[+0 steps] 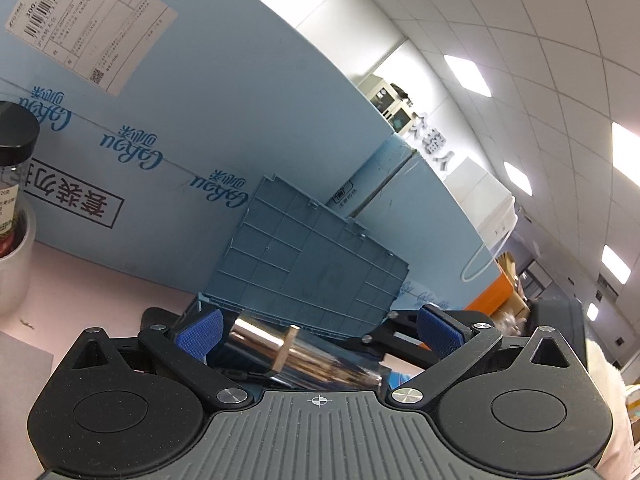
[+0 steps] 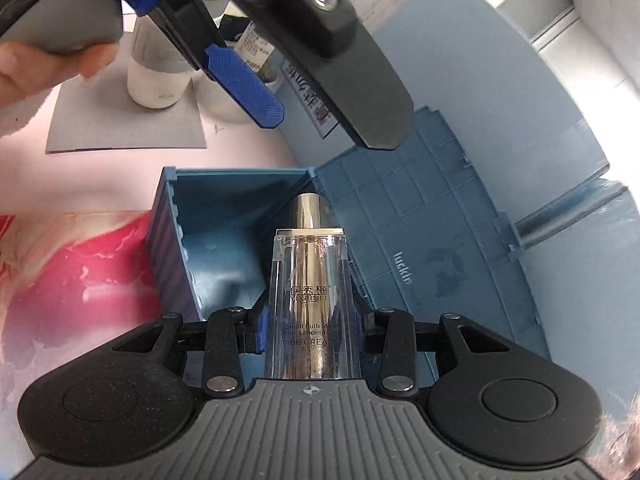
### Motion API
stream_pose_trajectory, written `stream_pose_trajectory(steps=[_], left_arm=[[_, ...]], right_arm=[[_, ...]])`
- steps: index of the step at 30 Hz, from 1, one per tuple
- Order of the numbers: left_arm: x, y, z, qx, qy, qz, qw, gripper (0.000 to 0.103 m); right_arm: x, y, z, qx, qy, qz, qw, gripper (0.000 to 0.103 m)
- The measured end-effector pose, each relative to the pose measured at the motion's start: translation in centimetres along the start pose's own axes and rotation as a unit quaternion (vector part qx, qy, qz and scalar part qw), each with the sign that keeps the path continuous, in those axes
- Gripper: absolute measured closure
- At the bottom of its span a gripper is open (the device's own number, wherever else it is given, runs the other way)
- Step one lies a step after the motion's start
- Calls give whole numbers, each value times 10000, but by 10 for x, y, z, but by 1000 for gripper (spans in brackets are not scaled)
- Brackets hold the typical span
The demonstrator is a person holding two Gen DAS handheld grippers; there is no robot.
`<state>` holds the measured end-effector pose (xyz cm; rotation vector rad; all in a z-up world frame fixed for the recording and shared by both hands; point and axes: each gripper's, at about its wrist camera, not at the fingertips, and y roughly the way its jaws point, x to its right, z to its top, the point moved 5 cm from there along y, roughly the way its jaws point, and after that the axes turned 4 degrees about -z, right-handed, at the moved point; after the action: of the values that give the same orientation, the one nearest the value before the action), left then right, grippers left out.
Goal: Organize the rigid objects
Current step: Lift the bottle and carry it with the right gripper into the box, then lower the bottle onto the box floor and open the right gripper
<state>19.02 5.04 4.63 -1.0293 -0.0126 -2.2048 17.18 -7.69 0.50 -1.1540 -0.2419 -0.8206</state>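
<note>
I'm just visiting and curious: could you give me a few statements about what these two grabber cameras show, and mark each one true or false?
1. The right gripper is clamped on a clear BB cream bottle. True.
2. The blue storage box has its lid closed. False: the lid is swung open.
3. The left gripper is clamped on something. False: its jaws stand apart with nothing pinched between them.
4. A white jar stands on a grey mat. True.
5. The bottle lies flat on the box floor. False: the right gripper holds it above the box opening.
</note>
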Motion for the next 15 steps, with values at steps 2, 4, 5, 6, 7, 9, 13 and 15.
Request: stream_pose_trajectory(steps=[2, 4, 5, 6, 7, 9, 13, 15], left_arm=[[0, 1, -1, -29, -2, 3, 10000, 0], [0, 3, 0, -39, -1, 4, 10000, 0], [0, 3, -1, -47, 0, -11, 10000, 0], [0, 4, -1, -60, -9, -24, 10000, 0], [-1, 6, -2, -82, -20, -29, 10000, 0], [0, 8, -3, -126, -10, -9, 9999, 0], [-1, 10, -4, -158, -14, -11, 9999, 0], [-1, 11, -4, -178, -24, 1, 9998, 0]], right_arm=[[0, 3, 0, -158, 44, 210, 9996, 68], [2, 7, 0, -295, 105, 410, 9987, 68], [4, 10, 2, -317, 186, 521, 9980, 68], [6, 12, 3, -341, 239, 618, 9972, 68], [10, 13, 2, -386, 311, 731, 9961, 68], [15, 16, 3, -516, 481, 948, 9930, 68], [23, 21, 1, -677, 885, 1330, 9848, 68], [27, 25, -2, -722, 1148, 1519, 9790, 68]])
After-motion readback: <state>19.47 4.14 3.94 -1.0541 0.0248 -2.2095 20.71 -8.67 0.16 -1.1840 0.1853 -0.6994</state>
